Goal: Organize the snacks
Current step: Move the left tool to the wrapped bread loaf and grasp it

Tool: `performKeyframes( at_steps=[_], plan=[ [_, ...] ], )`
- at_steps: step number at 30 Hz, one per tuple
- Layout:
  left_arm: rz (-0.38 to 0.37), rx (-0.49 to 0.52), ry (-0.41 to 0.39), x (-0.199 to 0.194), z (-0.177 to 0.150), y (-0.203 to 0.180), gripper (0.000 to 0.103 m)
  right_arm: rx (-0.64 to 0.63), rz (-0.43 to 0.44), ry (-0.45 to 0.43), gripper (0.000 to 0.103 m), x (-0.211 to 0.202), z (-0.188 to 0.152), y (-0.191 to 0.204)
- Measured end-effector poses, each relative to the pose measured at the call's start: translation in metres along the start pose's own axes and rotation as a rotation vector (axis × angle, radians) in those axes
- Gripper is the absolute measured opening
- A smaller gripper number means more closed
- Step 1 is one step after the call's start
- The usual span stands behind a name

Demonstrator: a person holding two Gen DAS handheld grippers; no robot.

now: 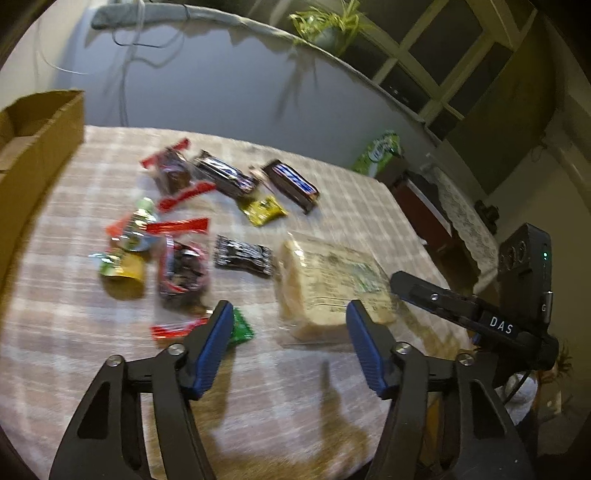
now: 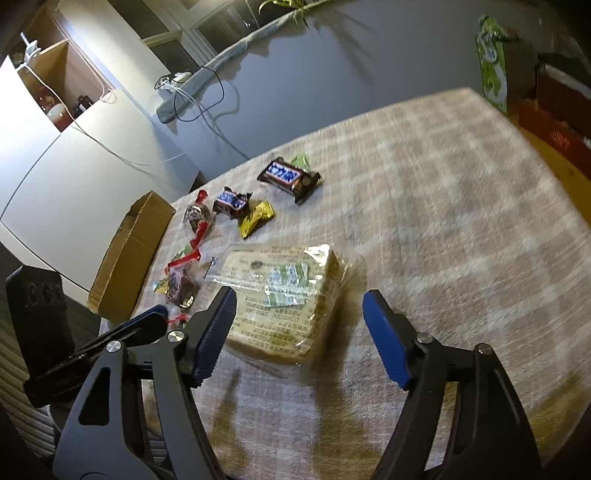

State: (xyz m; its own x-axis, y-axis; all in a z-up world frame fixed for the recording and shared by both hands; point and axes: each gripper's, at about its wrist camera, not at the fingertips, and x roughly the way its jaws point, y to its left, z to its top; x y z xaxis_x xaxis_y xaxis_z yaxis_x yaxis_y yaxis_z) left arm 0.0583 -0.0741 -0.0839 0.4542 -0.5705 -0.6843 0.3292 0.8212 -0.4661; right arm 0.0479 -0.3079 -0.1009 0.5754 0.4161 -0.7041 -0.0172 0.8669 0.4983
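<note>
Left gripper (image 1: 286, 343) hangs over the near table edge, angled down, jaws parted with nothing between the blue pads; the green wrapper (image 1: 240, 326) just behind its left pad is not gripped. Right gripper (image 2: 295, 332) likewise stands apart and empty, its left pad just beside the near corner of the clear-wrapped wafer block (image 2: 280, 295), not pressing it. Judged: both tools are lined up for a first pick, the right on the block, the left on the small sweets nearer it. Snacks lie loose in the middle of the table: two dark chocolate bars (image 1: 291, 182), a yellow packet (image 1: 263, 209), a black-and-white bar (image 1: 243, 254), red-ended clear twists (image 1: 181, 266), a green and yellow pouch (image 1: 122, 267). The open cardboard box (image 1: 37, 147) sits at the table's left edge, well apart from the block, and appears to be the likely destination; nothing can be seen inside it. Surface: checked pink-and-white cloth (image 2: 443, 221) over a wooden top, flat, some blur. Room: dim, grey wall, cables (image 2: 207, 107), hanging plant (image 1: 332, 22), green carton (image 2: 493, 62) beyond the far corner.
</note>
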Motion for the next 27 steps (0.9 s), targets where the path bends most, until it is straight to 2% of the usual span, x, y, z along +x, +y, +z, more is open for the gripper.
performKeyframes(
  at_steps=[7, 12, 22, 27],
  plan=[
    [-0.037, 0.017, 0.059, 0.023, 0.002, -0.006, 0.049, 0.047, 0.057, 0.054, 0.065, 0.015, -0.001, -0.005],
    [-0.049, -0.011, 0.071, 0.03, 0.006, -0.001, 0.048, 0.069, 0.074, 0.073, 0.065, 0.022, -0.002, -0.009],
    [-0.055, 0.01, 0.082, 0.037, 0.007, -0.005, 0.043, 0.048, 0.068, 0.081, 0.05, 0.025, 0.0, -0.008],
    [-0.043, 0.027, 0.075, 0.032, 0.005, -0.008, 0.043, 0.019, 0.059, 0.086, 0.047, 0.024, 0.001, -0.002]
  ],
)
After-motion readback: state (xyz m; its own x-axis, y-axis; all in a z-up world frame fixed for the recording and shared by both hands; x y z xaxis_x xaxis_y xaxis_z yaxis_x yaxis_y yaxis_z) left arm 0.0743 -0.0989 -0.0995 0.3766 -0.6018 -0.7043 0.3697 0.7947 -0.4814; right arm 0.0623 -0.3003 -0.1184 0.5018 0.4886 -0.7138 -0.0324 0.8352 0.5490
